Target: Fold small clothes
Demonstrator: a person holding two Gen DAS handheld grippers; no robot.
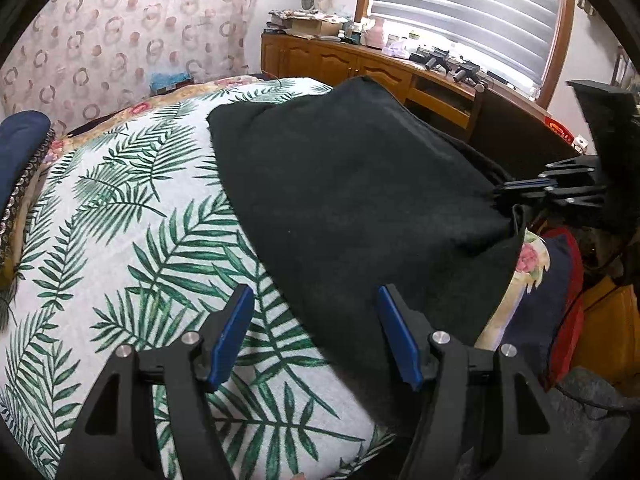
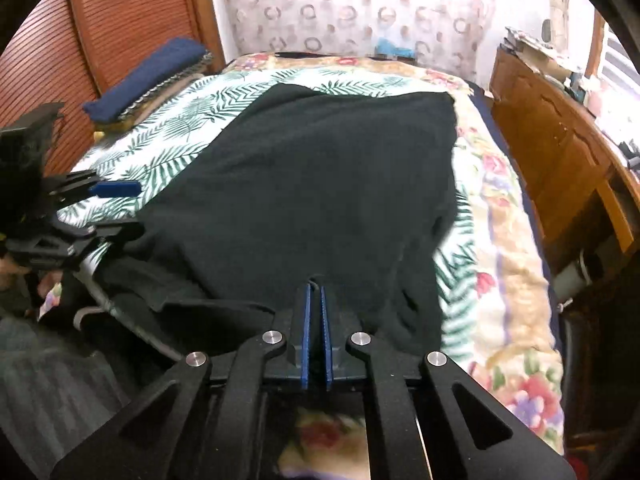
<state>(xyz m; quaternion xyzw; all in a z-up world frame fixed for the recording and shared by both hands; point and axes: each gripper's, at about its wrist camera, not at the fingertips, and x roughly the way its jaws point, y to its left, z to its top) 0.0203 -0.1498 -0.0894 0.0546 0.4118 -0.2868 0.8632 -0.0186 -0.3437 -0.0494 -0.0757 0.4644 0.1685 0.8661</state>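
A dark green-black garment lies spread on the palm-leaf sheet of the bed; it also fills the middle of the right wrist view. My left gripper is open, its blue pads straddling the garment's near edge, holding nothing. It shows at the left of the right wrist view. My right gripper is shut on the garment's near hem. In the left wrist view it pinches the garment's right corner.
A folded navy cloth lies at the bed's far left. A floral quilt covers the bed's right side. A wooden cabinet with clutter stands along the right. A patterned curtain hangs behind.
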